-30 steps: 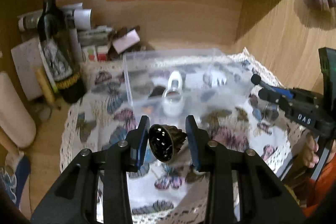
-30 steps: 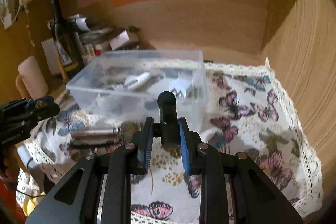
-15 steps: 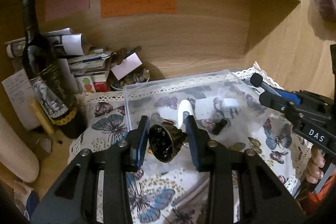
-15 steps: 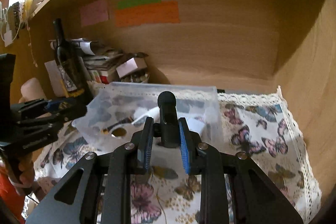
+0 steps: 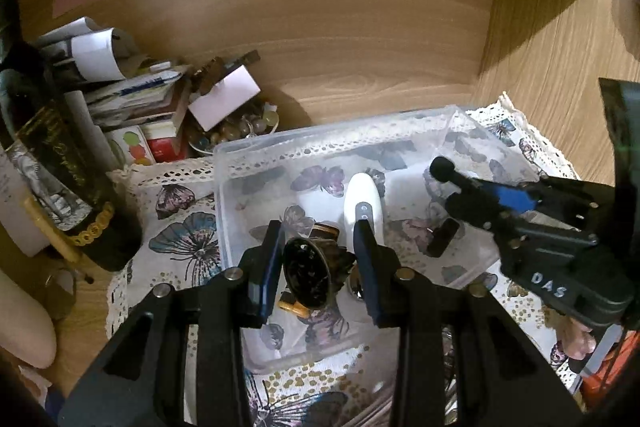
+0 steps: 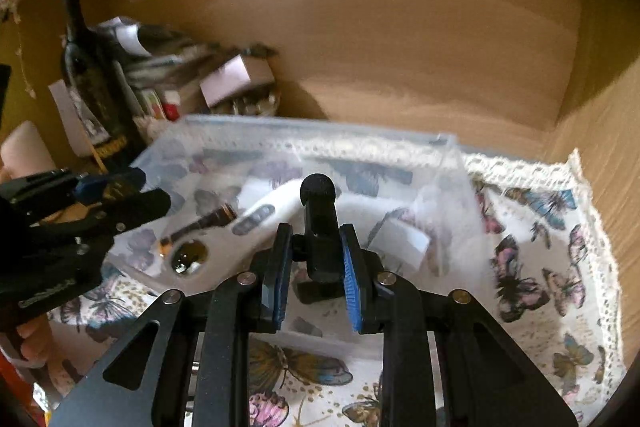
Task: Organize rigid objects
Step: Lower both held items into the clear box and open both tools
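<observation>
A clear plastic box (image 5: 280, 151) (image 6: 312, 131) sits on a butterfly cloth. Inside it lie a white remote-like device (image 5: 362, 203) (image 6: 264, 213), a dark brush with a gold ferrule (image 6: 204, 223), a round shiny piece (image 6: 188, 257) and a small black part (image 5: 442, 237). My left gripper (image 5: 318, 267) is shut on a dark round ribbed object (image 5: 308, 273) and holds it over the box's near side. My right gripper (image 6: 314, 267) (image 5: 480, 195) is shut on a black knob-ended stick (image 6: 320, 215) over the box's front edge.
A dark wine bottle (image 5: 52, 163) (image 6: 92, 75) stands left of the box. Papers, small cartons and a bowl of beads (image 5: 236, 125) crowd the back left corner. Wooden walls close the back and right. The butterfly cloth (image 6: 540, 267) extends right.
Both grippers have risen and moved forward, from the cloth in front of the box to over the box. Each still holds its object.
</observation>
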A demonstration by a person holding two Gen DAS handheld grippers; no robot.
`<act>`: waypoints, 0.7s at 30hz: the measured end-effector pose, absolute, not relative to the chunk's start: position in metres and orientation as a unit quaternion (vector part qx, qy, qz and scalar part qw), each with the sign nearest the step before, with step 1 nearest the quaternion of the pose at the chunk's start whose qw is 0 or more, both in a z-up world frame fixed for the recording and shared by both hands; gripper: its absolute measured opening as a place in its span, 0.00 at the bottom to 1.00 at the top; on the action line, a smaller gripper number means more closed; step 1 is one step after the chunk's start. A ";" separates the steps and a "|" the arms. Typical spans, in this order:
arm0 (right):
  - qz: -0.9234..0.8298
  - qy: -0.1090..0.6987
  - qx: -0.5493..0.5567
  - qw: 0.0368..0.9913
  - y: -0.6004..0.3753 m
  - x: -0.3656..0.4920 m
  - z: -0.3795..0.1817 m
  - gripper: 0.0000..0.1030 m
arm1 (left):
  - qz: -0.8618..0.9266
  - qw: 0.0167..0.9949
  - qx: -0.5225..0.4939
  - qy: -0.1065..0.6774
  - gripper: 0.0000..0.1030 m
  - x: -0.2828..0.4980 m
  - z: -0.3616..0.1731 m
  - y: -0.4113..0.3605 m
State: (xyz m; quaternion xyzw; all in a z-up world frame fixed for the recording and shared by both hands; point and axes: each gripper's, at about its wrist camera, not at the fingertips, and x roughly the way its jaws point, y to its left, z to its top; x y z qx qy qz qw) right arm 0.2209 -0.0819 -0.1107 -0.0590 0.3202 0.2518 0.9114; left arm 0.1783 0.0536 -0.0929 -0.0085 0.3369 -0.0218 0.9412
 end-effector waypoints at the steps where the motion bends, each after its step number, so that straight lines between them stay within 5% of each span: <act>1: 0.251 0.326 -0.059 0.910 -0.081 0.224 -0.114 0.21 | -0.022 0.941 -0.008 0.338 0.34 0.179 -0.094 0.053; 6: 0.249 0.332 -0.056 0.908 -0.083 0.225 -0.114 0.22 | -0.023 0.939 -0.012 0.343 0.35 0.182 -0.096 0.055; 11: 0.249 0.332 -0.051 0.908 -0.086 0.224 -0.112 0.38 | -0.025 0.942 -0.017 0.335 0.42 0.174 -0.090 0.057; 21: 0.253 0.288 -0.068 0.921 -0.095 0.183 -0.091 0.56 | -0.040 0.948 -0.017 0.316 0.67 0.130 -0.075 0.062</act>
